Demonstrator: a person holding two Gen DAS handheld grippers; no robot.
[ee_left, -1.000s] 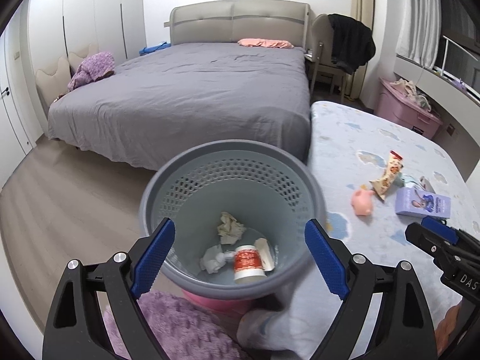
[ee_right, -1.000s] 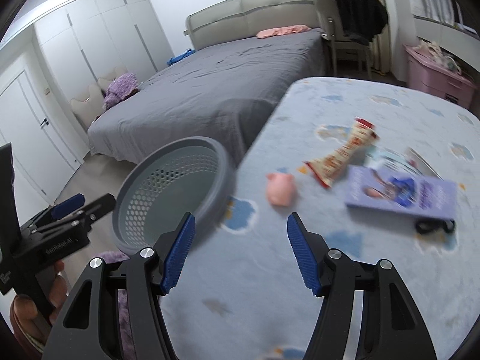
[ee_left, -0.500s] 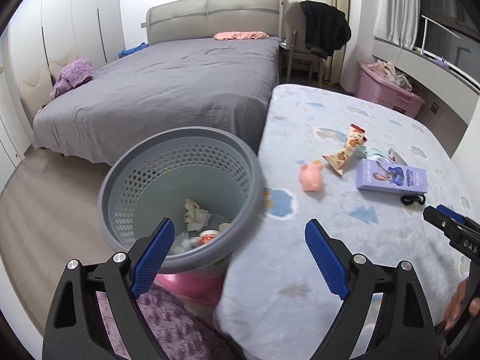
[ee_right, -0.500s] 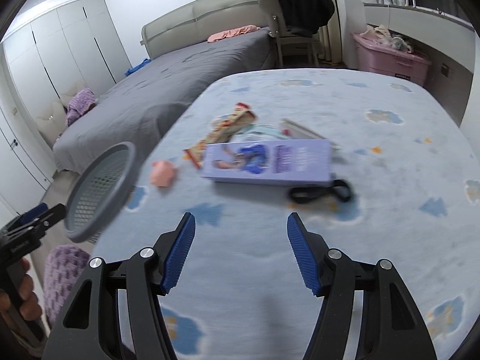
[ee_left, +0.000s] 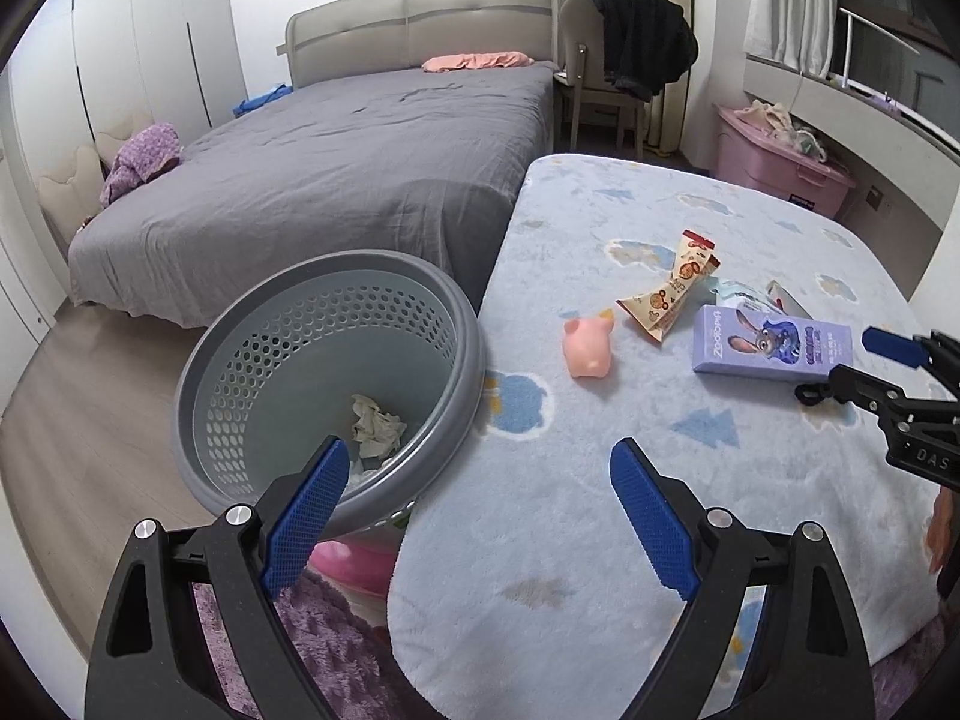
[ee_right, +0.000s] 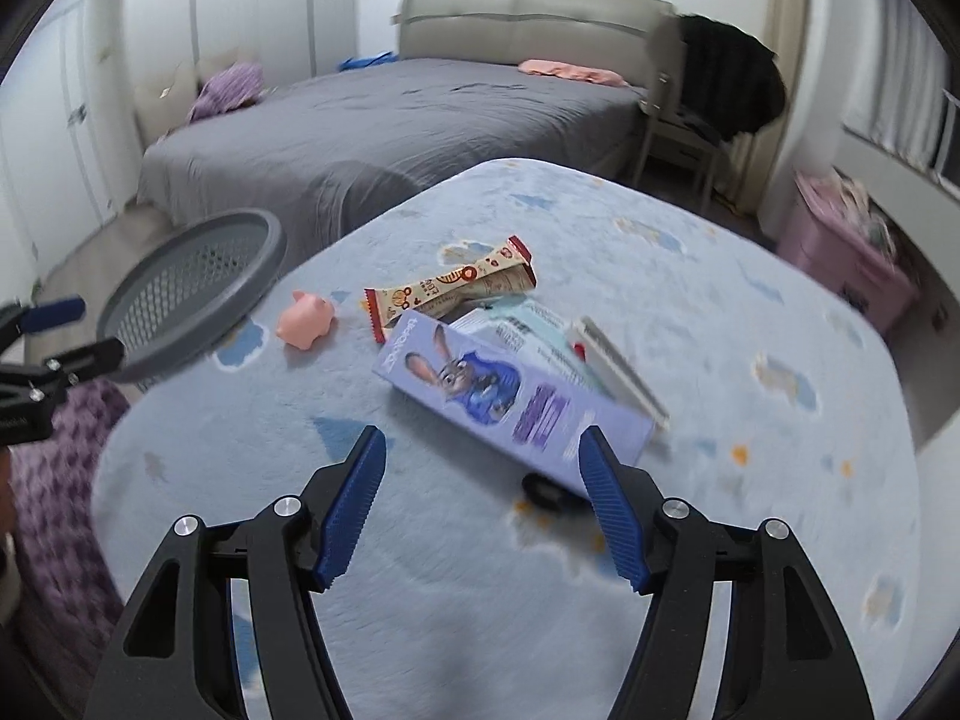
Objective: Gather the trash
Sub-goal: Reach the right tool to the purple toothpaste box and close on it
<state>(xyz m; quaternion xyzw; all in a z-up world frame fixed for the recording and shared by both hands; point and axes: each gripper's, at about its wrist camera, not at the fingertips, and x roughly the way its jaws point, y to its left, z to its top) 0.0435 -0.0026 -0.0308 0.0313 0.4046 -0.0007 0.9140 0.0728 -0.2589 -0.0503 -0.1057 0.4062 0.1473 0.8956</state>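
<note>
Trash lies scattered on the light blue surface, and the purple box printed with a cartoon rabbit serves as the landmark. Just behind the box, and partly tucked under its far end, is a crumpled snack wrapper with red ends. To the box's left sits a small pink pig toy, apart from it. A pale packet and a white strip poke out from behind the box, touching it. A black hair tie peeks out at the box's near edge.

Well to the left of the box, past the pig, a grey perforated basket stands off the surface's edge with crumpled paper in its bottom.

The right claw hovers just in front of the box, jaws spread wide and holding nothing. The left claw, also wide apart and holding nothing, hangs between the basket and the surface. A grey bed lies beyond.
</note>
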